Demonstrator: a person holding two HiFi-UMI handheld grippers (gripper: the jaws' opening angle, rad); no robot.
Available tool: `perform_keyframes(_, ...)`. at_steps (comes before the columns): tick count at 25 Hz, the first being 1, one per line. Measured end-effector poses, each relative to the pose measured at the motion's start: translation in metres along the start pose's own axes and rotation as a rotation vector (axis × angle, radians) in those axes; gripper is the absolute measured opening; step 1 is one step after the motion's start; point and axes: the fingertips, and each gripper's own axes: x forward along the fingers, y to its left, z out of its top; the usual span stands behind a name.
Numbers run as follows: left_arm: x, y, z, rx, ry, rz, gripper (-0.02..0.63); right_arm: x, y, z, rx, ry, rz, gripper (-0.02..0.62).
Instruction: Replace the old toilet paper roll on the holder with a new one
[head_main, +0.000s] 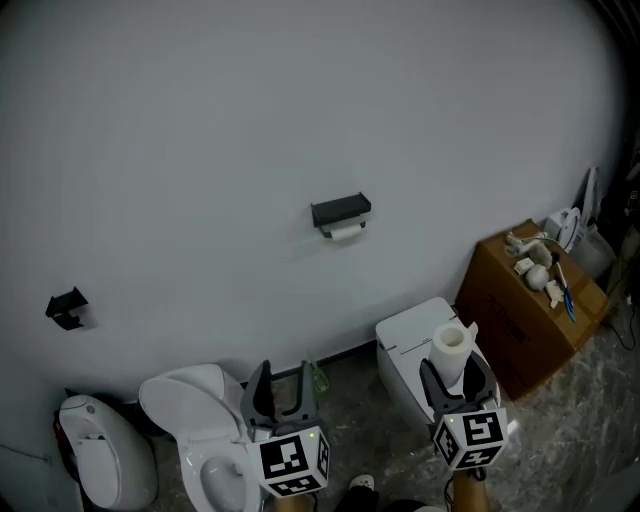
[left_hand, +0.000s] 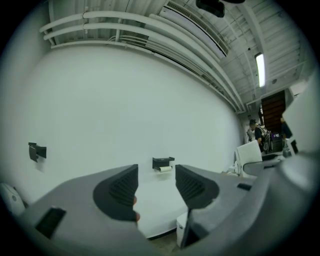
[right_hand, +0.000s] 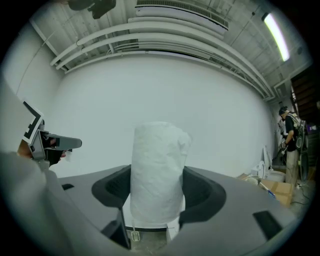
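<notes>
A black wall holder (head_main: 340, 211) carries a nearly spent white roll (head_main: 345, 231) on the pale wall; the left gripper view shows that holder (left_hand: 162, 162) far off, framed between the jaws. My right gripper (head_main: 456, 376) is shut on a full white toilet paper roll (head_main: 452, 350), which stands upright between its fingers (right_hand: 200, 192) and fills the middle of the right gripper view (right_hand: 157, 172). My left gripper (head_main: 279, 390) hangs open with nothing in it, above the toilet, well below and left of the holder.
A white toilet (head_main: 205, 430) with its lid up sits at the lower left, a white bin (head_main: 100, 465) beside it. A white cabinet (head_main: 415, 335) and a cardboard box (head_main: 525, 310) with small items stand at right. A small black fitting (head_main: 66, 306) is on the left wall.
</notes>
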Motion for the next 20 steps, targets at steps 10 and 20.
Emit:
perform_keyframes(10,0.068,0.015,-0.008,-0.004,0.021,-0.014,0.215,0.058,-0.015,-0.004,-0.001,0.034,-0.042,0.305)
perform_keyframes(20,0.140,0.021,-0.016,-0.005,0.020,0.031,0.215,0.142,-0.040,-0.007,0.007,0.033,-0.018,0.305)
